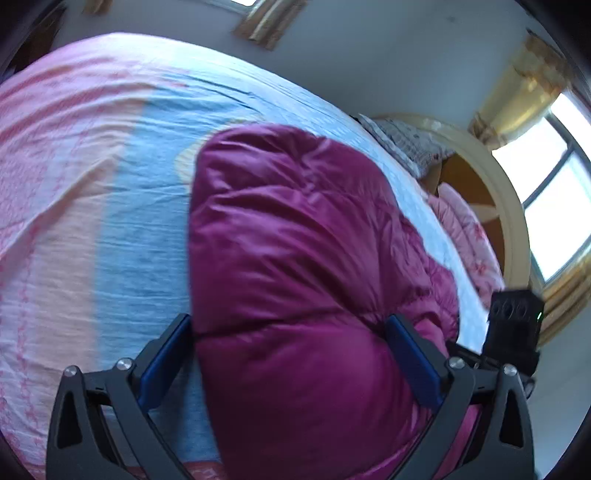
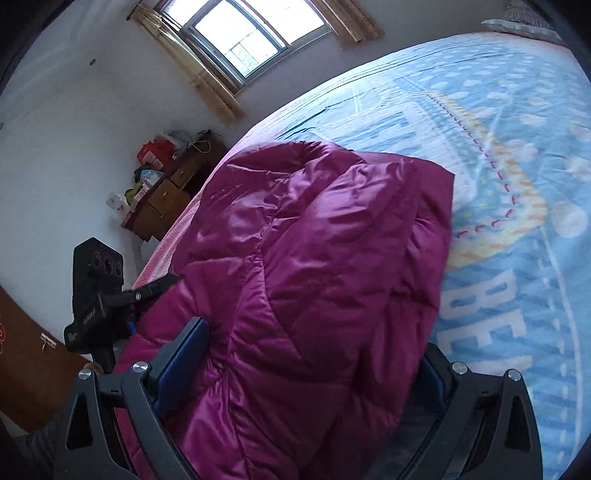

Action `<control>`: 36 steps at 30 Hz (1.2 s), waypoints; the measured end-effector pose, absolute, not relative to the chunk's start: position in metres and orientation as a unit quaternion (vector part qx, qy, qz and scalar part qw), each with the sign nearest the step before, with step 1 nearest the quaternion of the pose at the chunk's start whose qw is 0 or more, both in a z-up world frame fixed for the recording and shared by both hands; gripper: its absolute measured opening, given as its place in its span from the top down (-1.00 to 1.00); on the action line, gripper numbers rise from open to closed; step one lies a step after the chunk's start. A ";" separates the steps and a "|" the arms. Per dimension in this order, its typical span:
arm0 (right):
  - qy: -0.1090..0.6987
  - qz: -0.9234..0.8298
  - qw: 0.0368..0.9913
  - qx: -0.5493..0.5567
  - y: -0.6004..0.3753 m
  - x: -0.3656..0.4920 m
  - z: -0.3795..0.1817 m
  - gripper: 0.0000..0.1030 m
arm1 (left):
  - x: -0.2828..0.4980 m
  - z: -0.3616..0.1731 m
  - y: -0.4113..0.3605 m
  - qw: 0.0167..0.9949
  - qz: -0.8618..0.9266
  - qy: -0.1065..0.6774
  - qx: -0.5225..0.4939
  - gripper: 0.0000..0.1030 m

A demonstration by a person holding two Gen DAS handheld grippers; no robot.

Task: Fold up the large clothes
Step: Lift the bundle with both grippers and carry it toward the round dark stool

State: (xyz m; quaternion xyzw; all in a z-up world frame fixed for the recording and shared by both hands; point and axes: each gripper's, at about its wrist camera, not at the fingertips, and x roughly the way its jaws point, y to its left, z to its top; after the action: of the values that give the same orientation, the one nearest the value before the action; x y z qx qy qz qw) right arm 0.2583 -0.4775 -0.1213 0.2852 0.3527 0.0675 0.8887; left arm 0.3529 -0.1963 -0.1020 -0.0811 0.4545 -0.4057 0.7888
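Observation:
A magenta padded jacket lies bunched on the bed and also fills the right wrist view. My left gripper is open, its blue-padded jaws spread wide around a thick fold of the jacket. My right gripper is also open, with jacket fabric bulging between its jaws; its right finger is partly hidden by the jacket. The right gripper's body shows at the right edge of the left wrist view, and the left one's at the left of the right wrist view.
The bed has a blue printed sheet and a pink sheet. A pillow and pink bedding lie by the curved headboard. A wooden cluttered dresser stands by the wall under a window.

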 end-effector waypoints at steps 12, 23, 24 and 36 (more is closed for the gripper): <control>0.380 0.076 0.879 0.278 -0.436 0.230 -0.117 -0.05 | 0.280 -0.068 -0.183 0.831 -0.358 0.426 0.004 -0.22; 0.369 0.138 0.874 0.283 -0.302 0.129 -0.122 -0.01 | 0.186 -0.086 -0.025 0.844 -0.299 0.435 -0.095 -0.22; 0.371 0.145 0.875 0.274 -0.288 0.125 -0.121 -0.01 | 0.180 -0.086 -0.014 0.846 -0.290 0.435 -0.101 -0.22; 0.376 0.293 0.855 0.205 -0.140 0.140 -0.079 0.08 | 0.147 -0.044 0.111 0.894 -0.191 0.379 -0.146 -0.08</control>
State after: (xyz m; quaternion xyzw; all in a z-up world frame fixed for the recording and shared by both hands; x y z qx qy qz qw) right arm 0.1404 -0.1399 -0.0793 0.2054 0.3757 0.2934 0.8547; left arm 0.1469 0.1106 -0.0437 -0.1457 0.3785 -0.1913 0.8938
